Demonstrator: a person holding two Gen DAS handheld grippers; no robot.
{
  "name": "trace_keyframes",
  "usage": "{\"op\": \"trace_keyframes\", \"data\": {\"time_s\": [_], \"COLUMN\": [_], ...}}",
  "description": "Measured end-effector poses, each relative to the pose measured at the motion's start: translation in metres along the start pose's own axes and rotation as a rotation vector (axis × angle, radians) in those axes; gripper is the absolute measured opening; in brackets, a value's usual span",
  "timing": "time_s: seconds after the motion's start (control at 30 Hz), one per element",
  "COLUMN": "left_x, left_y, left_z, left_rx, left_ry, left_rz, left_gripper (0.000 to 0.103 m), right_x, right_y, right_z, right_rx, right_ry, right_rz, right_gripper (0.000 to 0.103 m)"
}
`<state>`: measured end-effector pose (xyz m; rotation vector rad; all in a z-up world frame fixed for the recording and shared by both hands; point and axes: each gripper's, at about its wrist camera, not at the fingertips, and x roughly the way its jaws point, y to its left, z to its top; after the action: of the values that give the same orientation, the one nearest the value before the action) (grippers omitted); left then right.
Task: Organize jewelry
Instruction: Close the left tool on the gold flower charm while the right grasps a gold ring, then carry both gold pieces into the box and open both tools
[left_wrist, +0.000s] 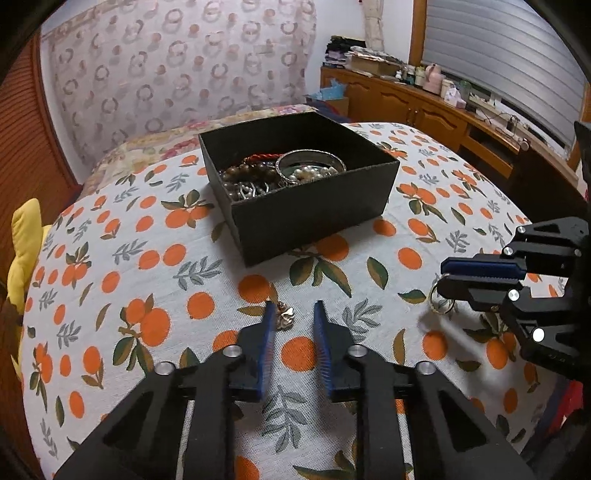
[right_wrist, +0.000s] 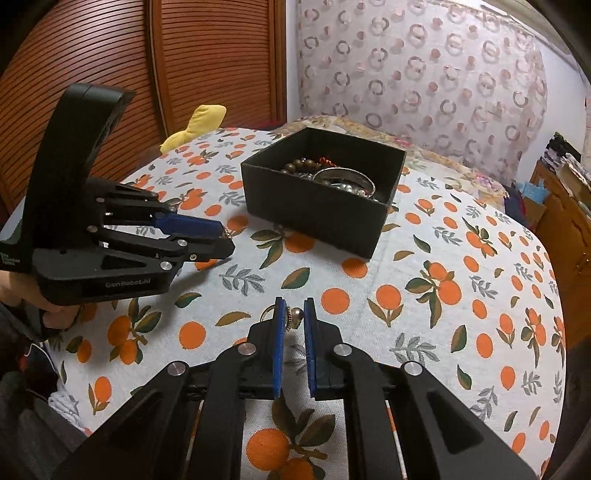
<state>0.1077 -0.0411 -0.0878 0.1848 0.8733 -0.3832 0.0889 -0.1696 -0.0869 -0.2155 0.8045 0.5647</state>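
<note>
Left wrist view: the left gripper (left_wrist: 295, 314) points down at the orange-print tablecloth (left_wrist: 155, 258), its pads apart. A small gold charm (left_wrist: 286, 317) lies between them, touching the pad at picture left and clear of the other. Open cloth runs ahead to the black box (left_wrist: 303, 206), which holds beads, pearls and a silver bangle (left_wrist: 310, 162). The table's far edge curves away towards a wooden sideboard (left_wrist: 424, 107). The right gripper (left_wrist: 443, 275) enters from the right, cut off by the frame, clamped on a gold ring (left_wrist: 441, 301) hanging below its tips. Right wrist view: the ring sits pinched between the narrow-set pads, its hoop partly hidden behind one finger (right_wrist: 275, 332). The left gripper shows side-on with a hand (right_wrist: 55, 310) below it – one finger covers the other, so its gap cannot be read here. The box's near wall hides much of its contents.
</note>
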Motion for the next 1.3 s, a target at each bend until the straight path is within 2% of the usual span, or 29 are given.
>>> {"op": "trace_keyframes", "data": {"time_s": [0.07, 0.17, 0.5, 0.53, 0.6, 0.67, 0.73, 1.0, 1.03, 1.07, 1.3], "left_x": [0.0, -0.001, -0.009, -0.009, -0.006, -0.004, -0.002, 0.01, 0.01, 0.011, -0.001], "left_y": [0.0, 0.004, 0.009, 0.009, 0.01, 0.011, 0.01, 0.0, 0.0, -0.001, -0.001], "left_z": [0.0, -0.001, 0.002, 0.002, 0.002, 0.002, 0.002, 0.006, 0.006, 0.006, 0.011], "left_rx": [0.001, -0.012, -0.038, -0.04, -0.047, -0.052, -0.053, -0.009, -0.006, 0.0, -0.015], "left_ry": [-0.001, -0.003, -0.033, -0.034, -0.029, -0.025, -0.026, -0.002, -0.002, -0.002, -0.04], "left_rz": [0.008, -0.002, 0.004, 0.006, 0.004, -0.001, -0.008, 0.017, 0.018, 0.015, 0.006], "left_gripper": [0.005, 0.0, 0.0, 0.0, 0.009, 0.024, 0.027, 0.027, 0.025, 0.014, 0.014], "right_x": [0.0, 0.0, 0.0, 0.0, -0.001, -0.001, -0.001, 0.0, 0.0, 0.0, 0.001], "right_y": [0.0, 0.001, 0.0, 0.0, 0.0, -0.001, -0.001, -0.003, -0.004, -0.004, -0.009], "right_z": [0.001, 0.001, 0.003, 0.003, 0.004, 0.005, 0.004, 0.001, 0.0, 0.001, 0.012], "right_rx": [0.0, -0.001, 0.0, 0.001, 0.003, 0.003, 0.004, 0.006, 0.007, 0.006, 0.001], "right_ry": [-0.002, -0.002, -0.002, -0.002, -0.002, -0.001, -0.001, -0.006, -0.006, -0.007, -0.022], "right_rz": [0.001, 0.0, -0.001, -0.002, -0.001, -0.001, -0.001, -0.006, -0.006, -0.007, -0.018], "right_gripper": [0.011, 0.011, 0.011, 0.011, 0.011, 0.011, 0.011, 0.011, 0.011, 0.011, 0.011]}}
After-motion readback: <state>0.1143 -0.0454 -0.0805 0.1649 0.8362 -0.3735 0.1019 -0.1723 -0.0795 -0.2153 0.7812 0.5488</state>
